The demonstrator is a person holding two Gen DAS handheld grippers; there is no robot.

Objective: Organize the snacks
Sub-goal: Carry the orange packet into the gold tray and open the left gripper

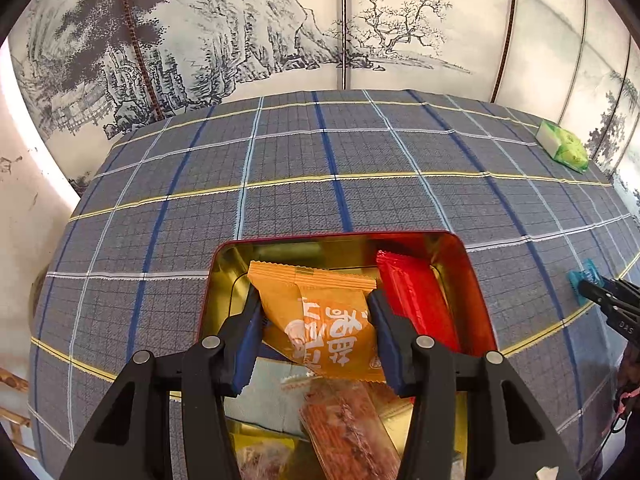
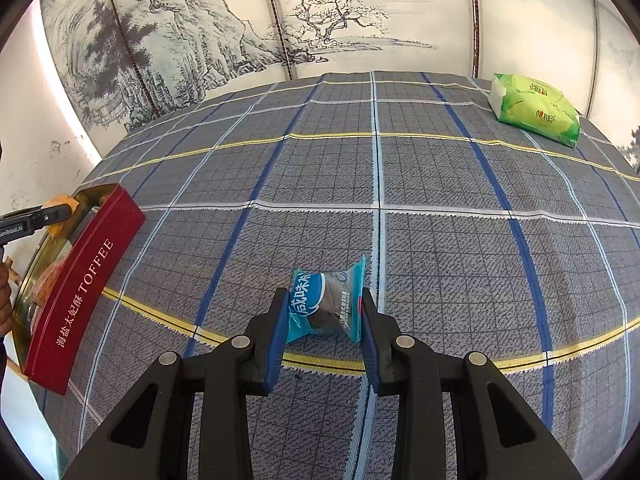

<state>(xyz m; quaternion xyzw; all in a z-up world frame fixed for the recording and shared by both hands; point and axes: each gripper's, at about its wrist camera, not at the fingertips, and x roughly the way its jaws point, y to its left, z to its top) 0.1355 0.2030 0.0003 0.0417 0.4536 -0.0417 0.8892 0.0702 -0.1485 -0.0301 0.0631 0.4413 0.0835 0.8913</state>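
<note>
The orange crinkle-edged snack packet with white lettering (image 1: 328, 320) is pinched between the blue pads of the left claw (image 1: 316, 320), which holds it over the open red rectangular tin with the gold interior (image 1: 476, 280). That claw points forward and slightly down into the tin, its black fingers pressed against both sides of the wrapper. Inside the tin, a shiny red foil packet (image 1: 416, 300) lies along the right wall, and a brown clear-wrapped biscuit bar (image 1: 348, 424) sits nearer the camera, beneath the claw.

To the right, well apart from the tin, the right claw (image 2: 325, 312) reaches low over the counter and grips a small blue-and-white pillow-shaped snack packet (image 2: 326, 304) by its two sides; whether the packet rests on the cloth or is lifted off it I cannot tell. The tin's outer wall reads "TOFFEE" from this side.

The counter is covered by a grey plaid cloth with blue, white and yellow lines (image 2: 440, 184). A green soft pack of tissues (image 2: 536, 108) lies at its far right corner. Behind stands a screen painted with ink mountains and trees (image 1: 240, 24).
</note>
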